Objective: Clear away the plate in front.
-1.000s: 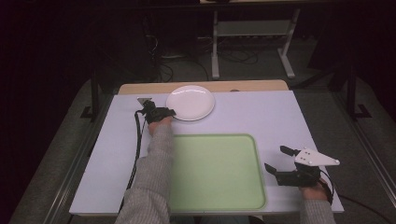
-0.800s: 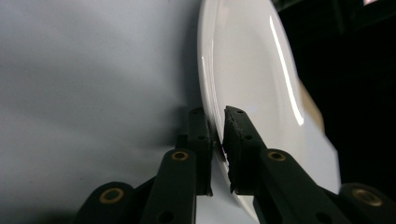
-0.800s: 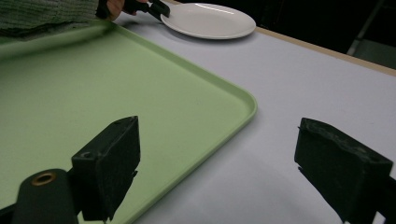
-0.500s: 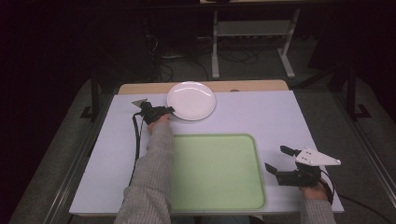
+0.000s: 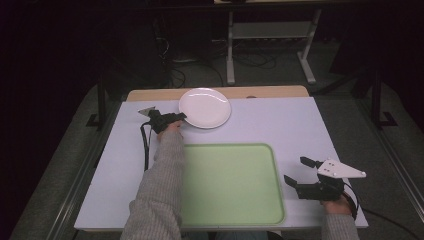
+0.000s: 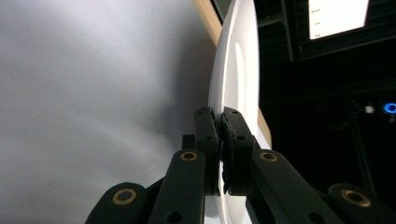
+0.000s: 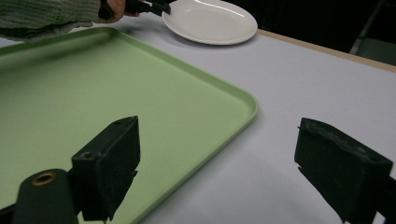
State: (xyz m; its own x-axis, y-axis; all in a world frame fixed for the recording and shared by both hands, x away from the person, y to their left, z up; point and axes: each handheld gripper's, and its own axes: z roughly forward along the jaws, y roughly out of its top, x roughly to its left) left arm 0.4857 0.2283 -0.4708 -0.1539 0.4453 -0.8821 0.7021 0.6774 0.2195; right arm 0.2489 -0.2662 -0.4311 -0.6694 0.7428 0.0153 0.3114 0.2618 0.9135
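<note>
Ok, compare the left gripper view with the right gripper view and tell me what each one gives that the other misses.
Left gripper view: the left gripper close up, its black fingers pinched shut on the rim of the white plate, seen edge-on, with a lit screen in the dark behind.

Right gripper view: the right gripper, its fingers wide apart with nothing between them, above the near corner of the green tray, and the person's grey sleeve.

Both: the white plate, held at its rim, and the pale table.
</note>
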